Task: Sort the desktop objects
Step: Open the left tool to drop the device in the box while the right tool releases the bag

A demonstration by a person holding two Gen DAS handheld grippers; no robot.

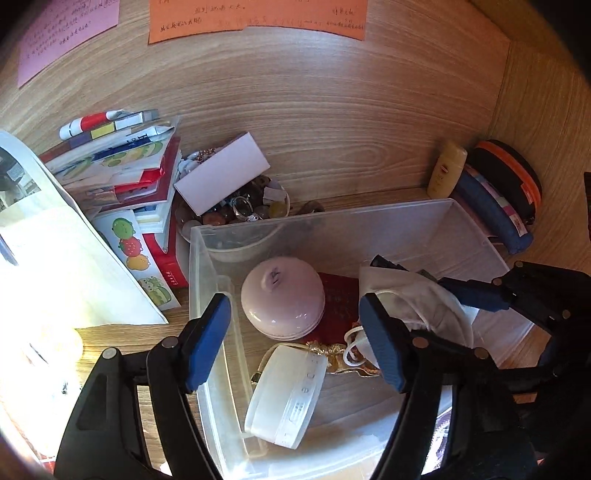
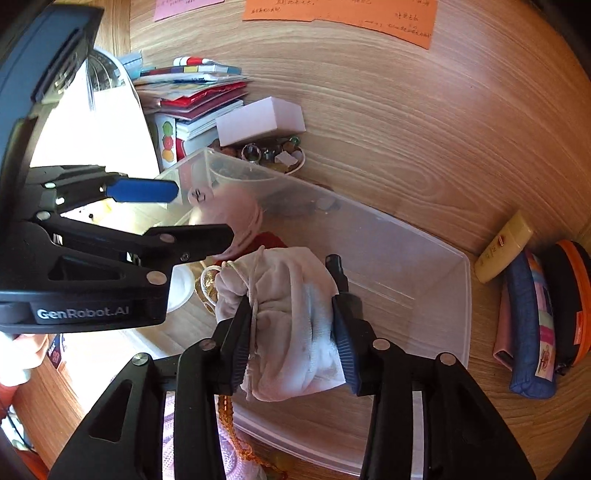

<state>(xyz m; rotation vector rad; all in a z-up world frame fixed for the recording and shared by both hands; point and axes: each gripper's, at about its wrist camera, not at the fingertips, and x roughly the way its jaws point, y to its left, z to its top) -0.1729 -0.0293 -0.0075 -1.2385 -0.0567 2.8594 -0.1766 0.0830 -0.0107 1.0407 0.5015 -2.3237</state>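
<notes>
Right claw (image 2: 291, 332) is clenched on a soft white cloth pouch with a drawstring (image 2: 288, 314), both blue pads pressed into its sides, and it holds the pouch over the clear plastic storage bin (image 2: 436, 280); I judge the pouch is carried so that it can be put down in the bin's bare part, toward 3 o'clock. Left claw (image 1: 295, 336) is released, its jaws wide apart and holding nothing, one finger outside the bin wall and one over the inside, perhaps waiting or steadying. Already in the bin lie a pale pink round lidded case (image 1: 282, 299), a white round plastic container (image 1: 286, 391) and a red printed packet (image 1: 338, 306), so the sorting seems partly done. Everything stands on a wooden desk with light grain (image 1: 332, 110). At 10 o'clock from the bin is a stack of colourful books (image 1: 125, 170), at 12 a small bowl of beads and rings (image 1: 243, 214), and at 2 o'clock a yellow tube (image 1: 445, 170) beside a blue fabric pencil case (image 1: 491, 210). Orange paper notes (image 1: 258, 14) lie at the far edge.
</notes>
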